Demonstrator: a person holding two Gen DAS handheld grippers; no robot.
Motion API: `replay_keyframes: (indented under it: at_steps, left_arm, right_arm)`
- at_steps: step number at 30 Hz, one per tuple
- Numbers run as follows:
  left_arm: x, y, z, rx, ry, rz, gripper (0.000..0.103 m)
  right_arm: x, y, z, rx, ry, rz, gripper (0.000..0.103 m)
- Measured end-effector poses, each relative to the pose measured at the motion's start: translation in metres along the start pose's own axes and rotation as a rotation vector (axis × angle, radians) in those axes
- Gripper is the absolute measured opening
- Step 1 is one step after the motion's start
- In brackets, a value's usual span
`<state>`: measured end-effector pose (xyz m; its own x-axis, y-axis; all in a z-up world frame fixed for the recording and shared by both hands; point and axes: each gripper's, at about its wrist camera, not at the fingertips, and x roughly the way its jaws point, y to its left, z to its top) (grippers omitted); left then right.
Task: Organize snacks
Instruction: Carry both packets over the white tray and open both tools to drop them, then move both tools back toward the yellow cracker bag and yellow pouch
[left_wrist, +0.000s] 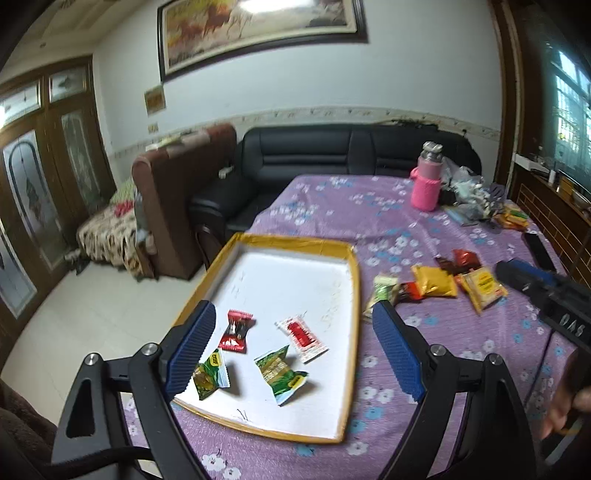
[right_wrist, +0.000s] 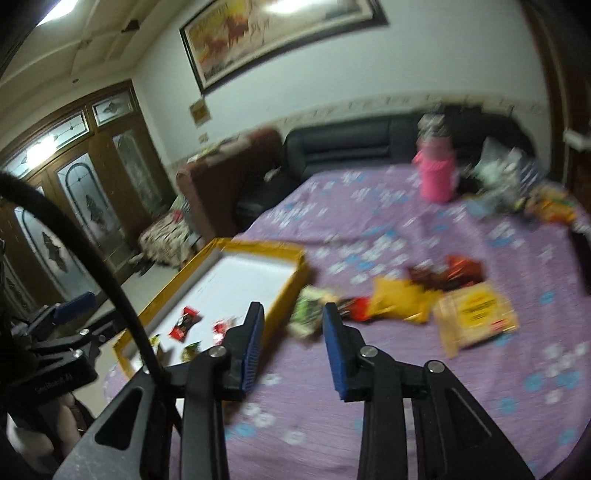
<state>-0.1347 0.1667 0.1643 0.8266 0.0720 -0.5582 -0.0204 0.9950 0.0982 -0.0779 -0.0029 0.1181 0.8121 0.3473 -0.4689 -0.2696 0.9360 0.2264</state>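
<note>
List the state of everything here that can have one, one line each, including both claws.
left claw: open, empty, above the tray
right claw: partly open, empty, above the tablecloth
tray: holds four small packets
red packet: lying in the tray
yellow packet: on the tablecloth, outside the tray
pink bottle: upright, lid on

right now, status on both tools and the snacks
Left tool open, empty, above tray. Right tool open, empty. Four snacks in tray, rest loose on tablecloth. Nothing blocking.
</note>
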Motion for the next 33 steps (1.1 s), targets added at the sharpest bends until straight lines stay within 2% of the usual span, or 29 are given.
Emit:
replay_keyframes:
  at_steps: [2,5,8,9,10,13,14,17,18,21,23,25,30,33]
  left_arm:
    - [-0.02,-0.005,0.004,0.0,-0.037,-0.016,0.085]
    - [-0.057,-0.011,0.018,0.007,-0.084,-0.086,0.081]
    - [-0.1,-0.012,0.039,0.033,-0.177,-0.097,0.081]
    - [-0.12,-0.01,0.051,0.04,-0.23,-0.09,0.081]
    - [-0.133,-0.008,0.06,0.041,-0.266,-0.083,0.081]
    - [-0.165,0.0,0.09,0.023,-0.369,-0.058,0.093]
    - [-0.172,0.004,0.102,0.008,-0.399,-0.064,0.094]
    - [-0.171,0.006,0.124,0.001,-0.423,-0.096,0.095]
    - [-0.165,0.004,0.127,0.014,-0.421,-0.097,0.095]
    - [-0.137,-0.013,0.126,0.071,-0.393,-0.103,0.098]
    - [-0.107,-0.027,0.119,0.109,-0.337,-0.121,0.098]
    - [-0.066,-0.043,0.11,0.132,-0.257,-0.172,0.098]
    - [0.042,-0.081,0.082,0.126,-0.025,-0.271,0.096]
    - [0.097,-0.103,0.067,0.107,0.125,-0.343,0.083]
  right_arm:
    - [-0.026,-0.011,0.004,-0.001,-0.047,-0.023,0.033]
    - [-0.074,-0.035,0.014,0.029,-0.128,-0.071,0.033]
    - [-0.132,-0.06,0.038,0.052,-0.234,-0.13,0.033]
    - [-0.152,-0.067,0.047,0.056,-0.272,-0.16,0.034]
    - [-0.174,-0.076,0.058,0.062,-0.321,-0.196,0.034]
    - [-0.232,-0.101,0.095,0.076,-0.435,-0.293,0.038]
    - [-0.248,-0.107,0.107,0.076,-0.465,-0.335,0.038]
    - [-0.272,-0.119,0.137,0.054,-0.487,-0.431,0.05]
    - [-0.269,-0.122,0.142,0.043,-0.475,-0.443,0.055]
    - [-0.238,-0.131,0.142,0.02,-0.4,-0.467,0.056]
    - [-0.2,-0.139,0.127,0.038,-0.318,-0.432,0.056]
    - [-0.161,-0.152,0.108,0.072,-0.235,-0.369,0.056]
    - [-0.03,-0.171,0.062,0.161,0.003,-0.226,0.056]
    - [0.038,-0.177,0.035,0.187,0.121,-0.19,0.055]
